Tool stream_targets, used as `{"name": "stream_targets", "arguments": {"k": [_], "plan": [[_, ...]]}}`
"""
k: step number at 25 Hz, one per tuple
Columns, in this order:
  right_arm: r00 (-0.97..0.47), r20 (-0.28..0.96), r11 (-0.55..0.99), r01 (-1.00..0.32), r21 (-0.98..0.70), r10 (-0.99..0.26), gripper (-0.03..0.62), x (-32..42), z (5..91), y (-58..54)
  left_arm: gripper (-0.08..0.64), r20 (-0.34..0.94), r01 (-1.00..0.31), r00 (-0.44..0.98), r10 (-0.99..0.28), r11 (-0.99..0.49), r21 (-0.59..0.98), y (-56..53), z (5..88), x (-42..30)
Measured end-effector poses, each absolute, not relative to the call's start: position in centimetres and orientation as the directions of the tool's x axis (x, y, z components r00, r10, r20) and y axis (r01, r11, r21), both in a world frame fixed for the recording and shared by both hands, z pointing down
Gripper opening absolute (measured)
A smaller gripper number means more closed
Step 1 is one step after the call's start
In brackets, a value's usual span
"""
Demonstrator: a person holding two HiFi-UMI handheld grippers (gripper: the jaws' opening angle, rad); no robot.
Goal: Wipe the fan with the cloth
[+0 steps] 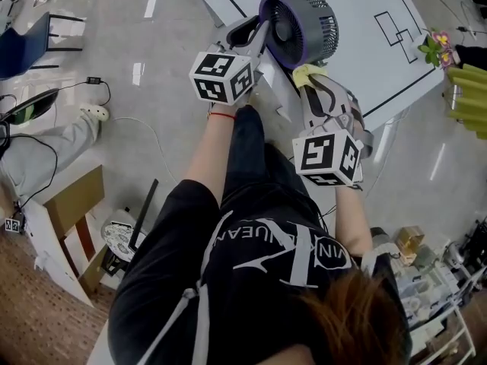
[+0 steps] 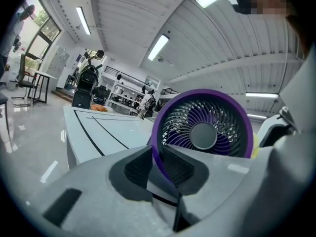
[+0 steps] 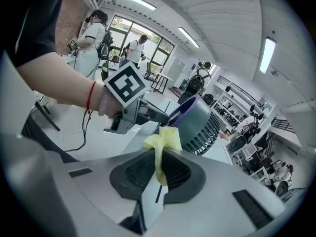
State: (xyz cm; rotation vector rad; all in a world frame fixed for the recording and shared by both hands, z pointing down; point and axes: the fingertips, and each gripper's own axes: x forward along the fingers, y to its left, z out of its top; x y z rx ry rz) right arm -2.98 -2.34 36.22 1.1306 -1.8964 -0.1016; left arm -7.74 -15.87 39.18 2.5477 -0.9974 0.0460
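Steadying the seemingly light, rigid fan (image 2: 205, 135), we clamp our left gripper (image 2: 157, 165) on its purple rim (image 2: 156, 132) at eight o'clock; our right gripper (image 3: 159, 172) pinches the soft, limp cloth (image 3: 165, 141)

surface: white (image 1: 358, 6), marked with thin black lines, at the top of the head view
floor: pale glossy tiles (image 1: 152, 59) that reflect the lights
power strip: white (image 1: 94, 112), lying on the floor at the left
box: brown cardboard (image 1: 76, 196), on the floor at lower left
flowers: small pink and green bunch (image 1: 435, 48), at the surface's right edge
shelves: loaded racks (image 2: 126, 92) beyond the surface
ceiling lights: long lit strips (image 2: 158, 47)
windows: tall panes (image 3: 129, 31), with a person in a white top (image 3: 96, 31) standing near them
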Motion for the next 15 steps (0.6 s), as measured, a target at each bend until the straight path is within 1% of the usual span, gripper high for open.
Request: {"name": "stream_targets", "arguments": {"k": [15], "plan": [[-0.056, 0.629, 0.483, -0.694, 0.533, -0.775, 0.04, 2.5, 36.7, -2.9, 0.071, 0.191, -0.69, 0.712, -0.675, -0.625, 0.364, -12.6, 39.3, -6.7]]}}
